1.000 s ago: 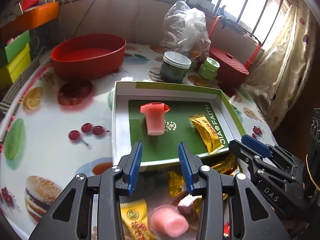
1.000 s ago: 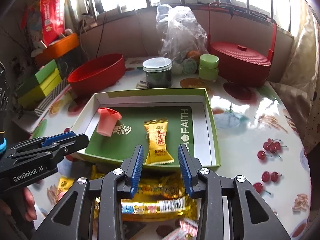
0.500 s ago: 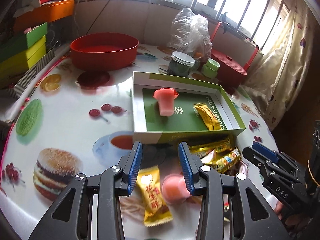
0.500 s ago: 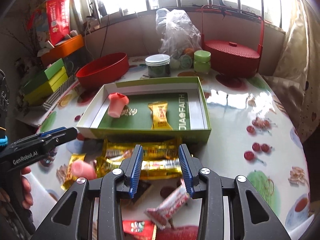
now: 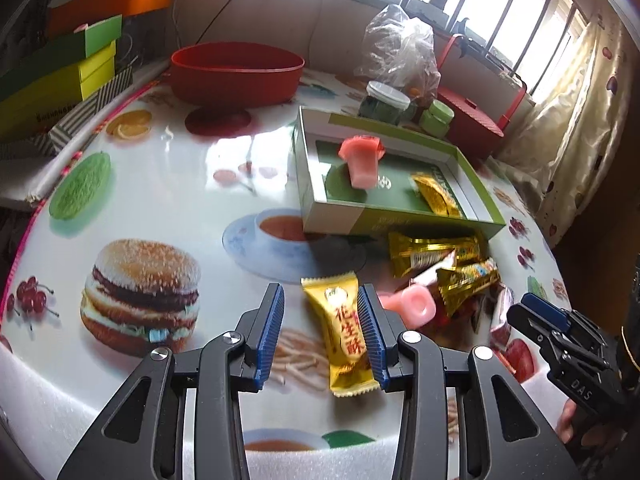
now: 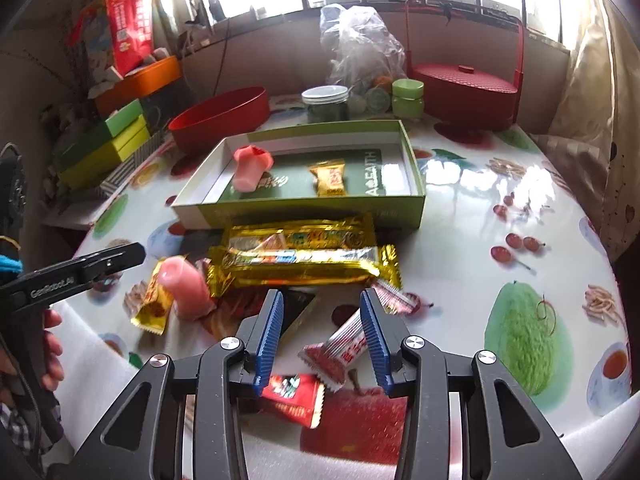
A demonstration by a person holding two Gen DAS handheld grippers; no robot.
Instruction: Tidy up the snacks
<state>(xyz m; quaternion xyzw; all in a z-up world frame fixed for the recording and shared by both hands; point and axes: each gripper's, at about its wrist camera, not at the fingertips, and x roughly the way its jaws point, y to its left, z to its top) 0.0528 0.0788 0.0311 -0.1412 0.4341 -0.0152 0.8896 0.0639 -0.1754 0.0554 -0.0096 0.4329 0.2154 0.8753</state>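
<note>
My left gripper (image 5: 320, 332) is open over the near table edge. A yellow peanut-candy packet (image 5: 344, 332) lies on the table between its pads, close to the right one. A pink jelly cup (image 5: 412, 308) and gold bars (image 5: 436, 248) lie just beyond. My right gripper (image 6: 320, 336) is empty, its jaws opening above a red-and-white candy (image 6: 344, 348), a red packet (image 6: 296, 396) and a dark packet (image 6: 298, 312). The green tray (image 6: 416, 200) holds a pink jelly cup (image 6: 250, 168) and a yellow candy (image 6: 330, 178).
Behind the tray stand a red bowl (image 5: 236, 72), a glass jar (image 6: 324, 102), a small green jar (image 6: 408, 98), a plastic bag (image 6: 360, 52) and a red lidded basket (image 6: 464, 88). Stacked coloured boxes (image 5: 60, 76) fill the far left. A hand (image 6: 50, 344) holds the left gripper.
Both grippers have drawn back from the tray toward the near table edge. The loose snack pile has come under them. The right jaws have widened a little.
</note>
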